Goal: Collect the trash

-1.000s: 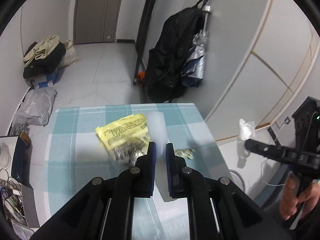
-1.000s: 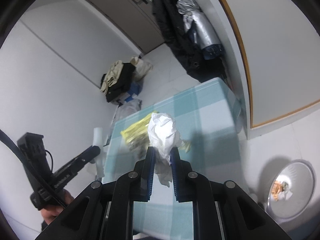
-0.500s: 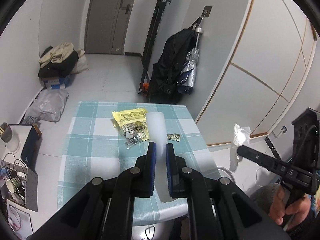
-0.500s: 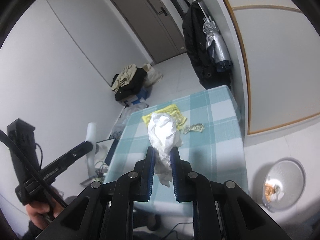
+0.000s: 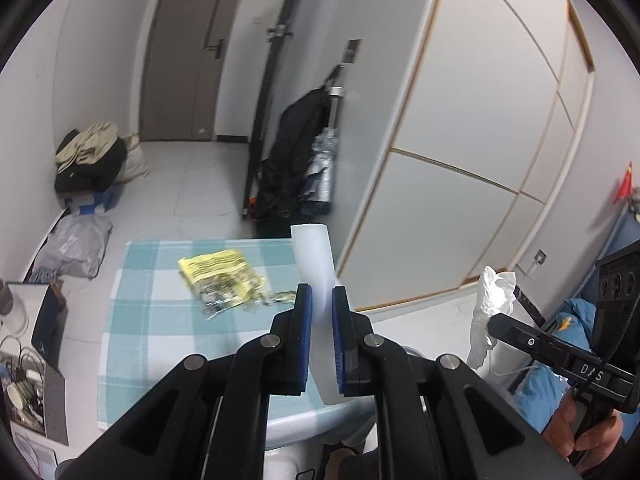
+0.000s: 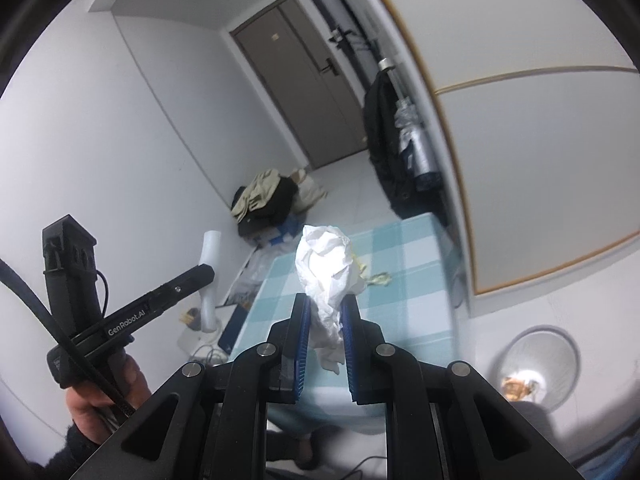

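Observation:
My left gripper is shut on a translucent white plastic cup, squeezed flat and sticking up past the fingertips. My right gripper is shut on a crumpled white tissue, which bulges above the pads and hangs below them. Both are held in the air on the near side of the table with the teal checked cloth. On the cloth lie a yellow wrapper and a small crumpled wrapper. A round bin with a white liner stands on the floor to the right of the table, with some scraps inside.
A black backpack and folded umbrella hang on the wall beyond the table. Clothes are piled on a box near the door, with a grey bag beside the table. An open box of clutter sits at the left.
Both grippers have lifted and drawn back from the table, each still holding its item. The table now looks smaller and farther off, and more of the room shows.

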`<state>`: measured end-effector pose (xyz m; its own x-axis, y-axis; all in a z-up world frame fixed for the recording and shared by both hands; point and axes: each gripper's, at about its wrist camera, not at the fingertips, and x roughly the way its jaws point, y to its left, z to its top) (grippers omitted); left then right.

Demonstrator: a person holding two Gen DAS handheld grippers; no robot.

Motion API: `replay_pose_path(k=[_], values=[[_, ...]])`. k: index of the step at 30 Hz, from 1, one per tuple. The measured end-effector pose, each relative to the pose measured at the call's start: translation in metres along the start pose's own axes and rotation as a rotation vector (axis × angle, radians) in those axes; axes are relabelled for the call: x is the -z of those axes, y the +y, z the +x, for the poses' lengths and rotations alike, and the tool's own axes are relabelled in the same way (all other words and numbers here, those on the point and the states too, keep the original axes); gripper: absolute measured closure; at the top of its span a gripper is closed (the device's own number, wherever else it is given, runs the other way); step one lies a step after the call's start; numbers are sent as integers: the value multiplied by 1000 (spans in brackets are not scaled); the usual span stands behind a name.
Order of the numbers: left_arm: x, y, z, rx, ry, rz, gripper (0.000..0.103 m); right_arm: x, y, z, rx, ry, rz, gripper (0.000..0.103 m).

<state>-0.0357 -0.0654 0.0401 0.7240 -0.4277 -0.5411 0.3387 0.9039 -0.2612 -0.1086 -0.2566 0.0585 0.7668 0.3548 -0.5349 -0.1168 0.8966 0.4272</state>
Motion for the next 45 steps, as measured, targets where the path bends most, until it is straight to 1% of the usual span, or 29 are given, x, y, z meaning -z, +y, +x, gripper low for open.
replay_pose_path(k=[3, 10, 13, 15, 18, 20, 25, 29, 30, 34, 40, 42, 43, 45], values=[[-2, -20, 4, 12, -1, 24, 97, -3, -16, -18, 45, -25, 9, 88], [-10, -61, 24, 96, 23, 52, 97, -4, -62, -48, 130, -69, 65, 88], [-12, -78, 39, 131, 47, 67, 97, -1, -81, -50, 192, -75, 63, 88], [-12, -88, 51, 148, 69, 77, 97, 2, -101, -50, 231, -69, 87, 88], [-11, -103, 73, 172, 116, 85, 97, 7, -135, -46, 247, -41, 161, 88], [-9, -112, 88, 192, 148, 89, 97, 11, -154, -42, 271, -30, 187, 88], [-2, -133, 136, 233, 237, 109, 97, 21, -204, -13, 321, 35, 252, 88], [6, -144, 180, 303, 350, 98, 97, 35, -245, 14, 337, 123, 324, 88], [8, -145, 187, 312, 361, 94, 97, 38, -253, 21, 340, 139, 338, 88], [13, -150, 219, 327, 422, 109, 97, 55, -294, 53, 351, 223, 417, 88], [27, -154, 265, 351, 522, 88, 97, 88, -332, 97, 347, 345, 490, 88], [33, -156, 278, 355, 551, 94, 97, 99, -347, 114, 351, 395, 516, 85], [36, -158, 284, 355, 567, 96, 97, 105, -353, 120, 345, 421, 535, 85], [45, -160, 295, 358, 610, 96, 97, 116, -363, 129, 316, 447, 581, 85]])
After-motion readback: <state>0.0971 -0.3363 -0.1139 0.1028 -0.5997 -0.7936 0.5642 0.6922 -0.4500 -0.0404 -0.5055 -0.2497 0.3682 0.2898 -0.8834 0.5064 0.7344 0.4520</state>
